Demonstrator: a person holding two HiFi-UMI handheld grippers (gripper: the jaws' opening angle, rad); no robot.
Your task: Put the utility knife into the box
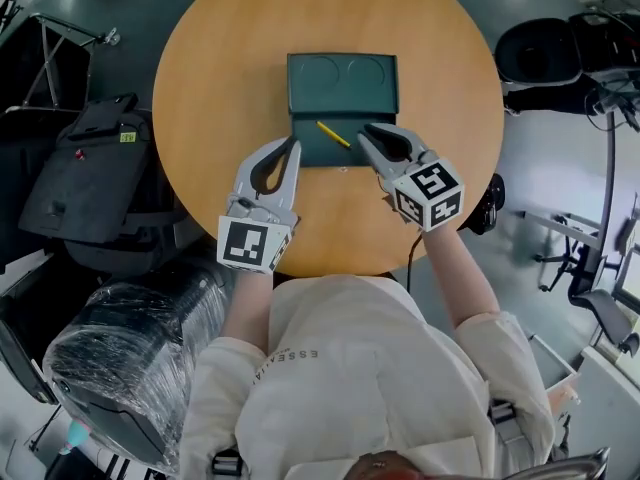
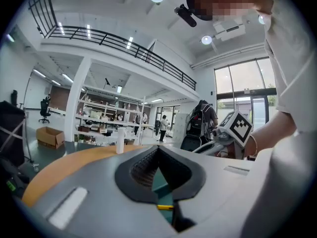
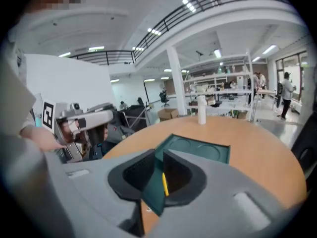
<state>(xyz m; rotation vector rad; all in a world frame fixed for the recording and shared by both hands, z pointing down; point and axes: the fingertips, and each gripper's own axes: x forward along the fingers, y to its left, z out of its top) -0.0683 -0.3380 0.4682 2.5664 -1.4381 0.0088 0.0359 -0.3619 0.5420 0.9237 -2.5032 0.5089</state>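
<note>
One utility knife (image 1: 333, 134) in box (image 1: 306, 96) | right tongs (image 1: 365, 132) beside it, narrowly apart | left tongs (image 1: 294, 145) closed

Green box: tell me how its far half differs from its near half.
The far half shows two round recesses; the near half shows none. The far half is empty; the near half holds the yellow utility knife, lying aslant. The right gripper reaches over the near half, not the far half. Both are dark green and lie open on the table.
</note>
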